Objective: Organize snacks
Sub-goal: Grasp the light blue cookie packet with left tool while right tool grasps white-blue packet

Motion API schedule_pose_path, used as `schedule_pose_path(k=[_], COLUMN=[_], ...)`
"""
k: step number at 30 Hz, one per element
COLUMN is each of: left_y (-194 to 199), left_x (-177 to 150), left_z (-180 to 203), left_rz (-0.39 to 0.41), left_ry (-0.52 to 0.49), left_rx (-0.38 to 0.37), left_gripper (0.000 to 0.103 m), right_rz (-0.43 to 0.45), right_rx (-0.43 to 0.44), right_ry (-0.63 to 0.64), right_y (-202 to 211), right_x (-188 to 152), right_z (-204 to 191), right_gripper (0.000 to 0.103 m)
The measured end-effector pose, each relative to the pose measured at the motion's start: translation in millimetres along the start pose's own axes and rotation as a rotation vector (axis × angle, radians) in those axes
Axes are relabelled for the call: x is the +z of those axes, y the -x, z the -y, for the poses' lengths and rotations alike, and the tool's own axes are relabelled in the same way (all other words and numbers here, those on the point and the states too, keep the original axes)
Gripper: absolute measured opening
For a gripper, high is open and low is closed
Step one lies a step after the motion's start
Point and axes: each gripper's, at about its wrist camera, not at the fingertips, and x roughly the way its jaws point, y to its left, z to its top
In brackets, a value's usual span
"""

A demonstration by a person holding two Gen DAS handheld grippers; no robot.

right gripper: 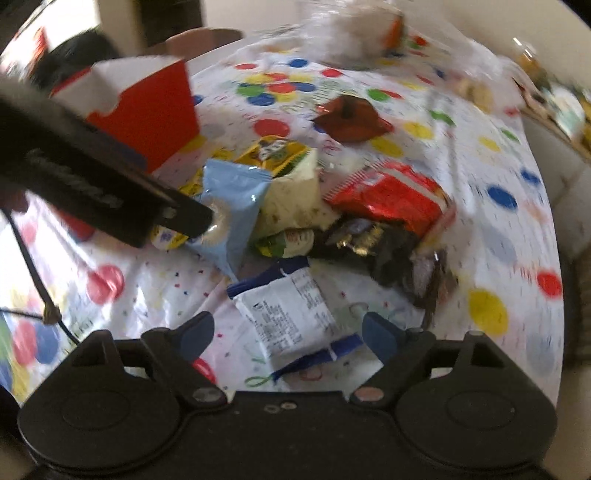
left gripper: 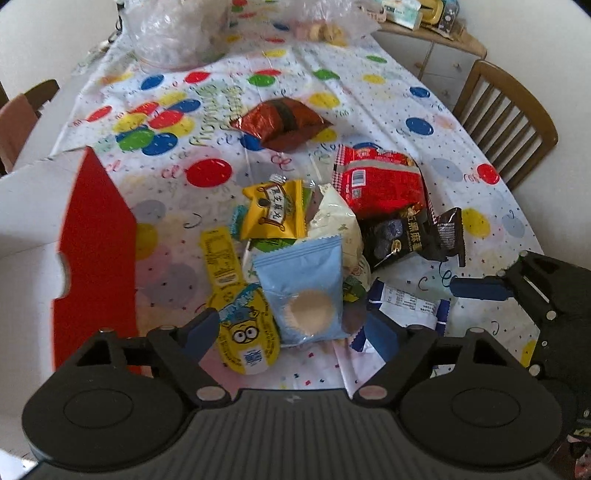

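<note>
A table is covered by a white tablecloth (left gripper: 369, 92) printed with red, blue, yellow and green balloons and small confetti marks; cursive lettering is printed on it near the balloon cluster, but it cannot be read. A wooden slat-back chair (left gripper: 509, 122) is seen at the right edge of the table, a pale cabinet (left gripper: 443, 62) loaded with small items behind it, and clear plastic bags (left gripper: 170, 33) at the far end. A red and white cardboard box (left gripper: 92, 236) stands open at the left side.

The snacks are heaped in the middle of the cloth. A light blue packet (left gripper: 303, 288) with a round pastry shown through its window lies at the near side of the heap, touching a long yellow packet (left gripper: 243, 325) printed with a goggle-eyed cartoon figure. Behind them a yellow packet (left gripper: 273, 214) with dark Chinese characters, a cream packet (left gripper: 336, 221), a red packet (left gripper: 380, 184) bearing a barcode, and a black packet (left gripper: 406, 236) with gold Chinese characters are piled together. A dark red foil packet (left gripper: 284, 123) lies apart, farther back. A white and blue packet (right gripper: 291, 317) with fine printed text, too small to read, lies nearest.

The left gripper (left gripper: 295, 332) is held wide open over the light blue packet, which is seen between its fingers; contact cannot be confirmed. The right gripper (right gripper: 291, 336) is likewise spread wide, with the white and blue packet between its fingers, not clamped.
</note>
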Motion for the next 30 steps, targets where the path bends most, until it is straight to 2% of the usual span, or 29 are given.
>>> schedule_pose_path(k=[3, 7, 12, 19, 26, 30], left_y=[-10.0, -21.6, -32.7, -40.0, -38.5, -36.5], left_x=[4.0, 7.2, 7.1, 9.8, 10.3, 8.4], left_z=[-1.7, 0.2, 6.6, 7.8, 2.8, -2.2], left_rz=[-0.023, -0.051, -0.08, -0.096, -0.089, -0.087], left_ry=[0.016, 0.006, -0.021, -0.022, 0.006, 0.028], left_rx=[-0.013, -0.033, -0.03, -0.023, -0.038, -0.043], left_gripper=[0.083, 0.072, 0.063, 0.049, 0.046, 0.045], right_rz=[-0.018, -0.022, -0.049, -0.069, -0.077, -0.07], right_rx=[0.026, 0.066, 0.098, 0.103, 0.088, 0.089], right_ry=[0.056, 0.112, 0.143, 0.134, 0.112, 0.077], right_y=[-6.2, -10.8, -20.1, -27.9, -27.5, -22.1], right_x=[0.9, 4.3, 8.0, 8.8, 9.6, 7.6], right_z=[1.5, 2.4, 7.0, 11.6, 11.5, 10.5], right_gripper=[0.084, 0.081, 0.077, 0.062, 0.047, 0.044])
